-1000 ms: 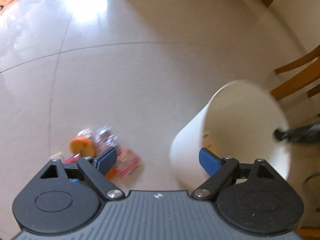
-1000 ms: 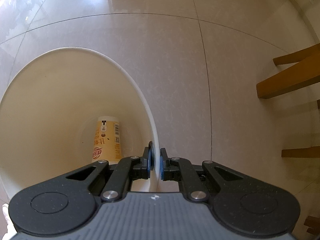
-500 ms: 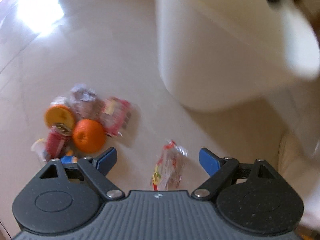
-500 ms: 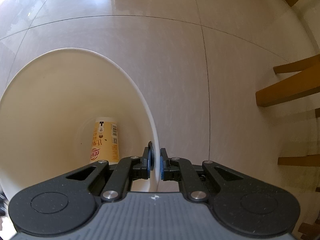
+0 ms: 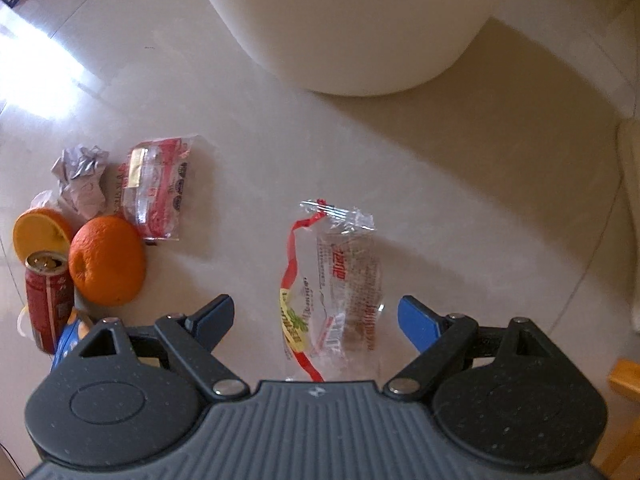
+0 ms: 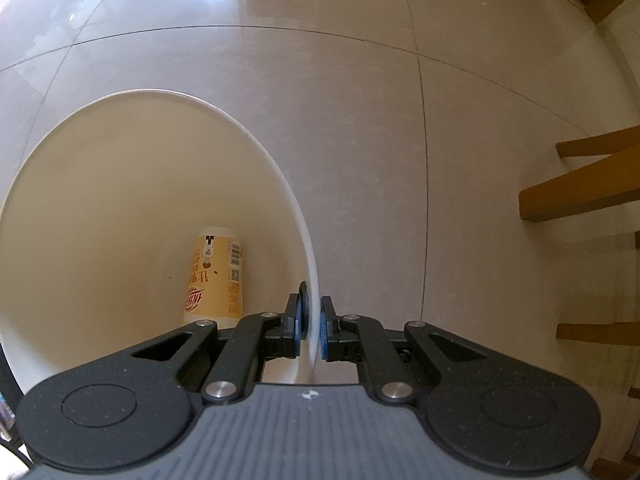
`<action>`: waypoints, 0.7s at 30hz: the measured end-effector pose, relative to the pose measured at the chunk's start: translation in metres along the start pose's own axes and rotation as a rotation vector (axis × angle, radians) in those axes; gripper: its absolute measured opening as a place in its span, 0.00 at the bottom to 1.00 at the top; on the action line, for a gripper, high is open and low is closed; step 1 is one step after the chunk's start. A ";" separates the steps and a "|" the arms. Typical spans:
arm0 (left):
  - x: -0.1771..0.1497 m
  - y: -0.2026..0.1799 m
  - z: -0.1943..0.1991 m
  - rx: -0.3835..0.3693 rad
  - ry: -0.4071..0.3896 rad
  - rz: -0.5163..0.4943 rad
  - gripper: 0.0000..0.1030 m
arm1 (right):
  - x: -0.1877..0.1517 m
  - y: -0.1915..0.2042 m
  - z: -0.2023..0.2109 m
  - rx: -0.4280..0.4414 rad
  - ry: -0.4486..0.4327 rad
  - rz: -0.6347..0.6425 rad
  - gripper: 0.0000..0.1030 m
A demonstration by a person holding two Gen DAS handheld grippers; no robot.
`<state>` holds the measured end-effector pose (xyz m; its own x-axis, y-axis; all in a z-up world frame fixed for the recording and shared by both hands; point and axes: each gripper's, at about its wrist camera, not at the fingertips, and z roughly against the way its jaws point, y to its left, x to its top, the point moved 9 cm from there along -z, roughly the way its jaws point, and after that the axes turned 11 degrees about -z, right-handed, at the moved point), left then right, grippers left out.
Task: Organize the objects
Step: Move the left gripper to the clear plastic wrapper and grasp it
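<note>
— On the floor, between the left gripper's (image 5: 316, 320) wide-open jaws, lies a clear snack wrapper (image 5: 340, 280), untouched.
— And the right gripper (image 6: 310, 328)?
— Its jaws pinch the white bin's (image 6: 272, 168) rim; a yellow cup (image 6: 216, 276) lies inside. An orange (image 5: 106, 260) and a red can (image 5: 48, 296) sit left of the wrapper.

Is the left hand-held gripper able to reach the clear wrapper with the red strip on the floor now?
Probably yes. The left hand-held gripper is open, with the clear wrapper lying alone between its fingers. The orange and the white bin sit well aside.
</note>
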<state>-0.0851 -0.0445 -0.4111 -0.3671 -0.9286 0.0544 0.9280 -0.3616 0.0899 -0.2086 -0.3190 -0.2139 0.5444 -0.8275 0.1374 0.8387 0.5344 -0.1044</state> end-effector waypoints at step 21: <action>0.002 -0.003 -0.026 -0.074 0.014 0.063 0.29 | -0.001 0.003 0.002 -0.002 -0.011 0.009 0.10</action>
<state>-0.0867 -0.0477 -0.4374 -0.3071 -0.9507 0.0439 0.9517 -0.3069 0.0128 -0.2066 -0.3159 -0.2129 0.5517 -0.8209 0.1477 0.8340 0.5412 -0.1075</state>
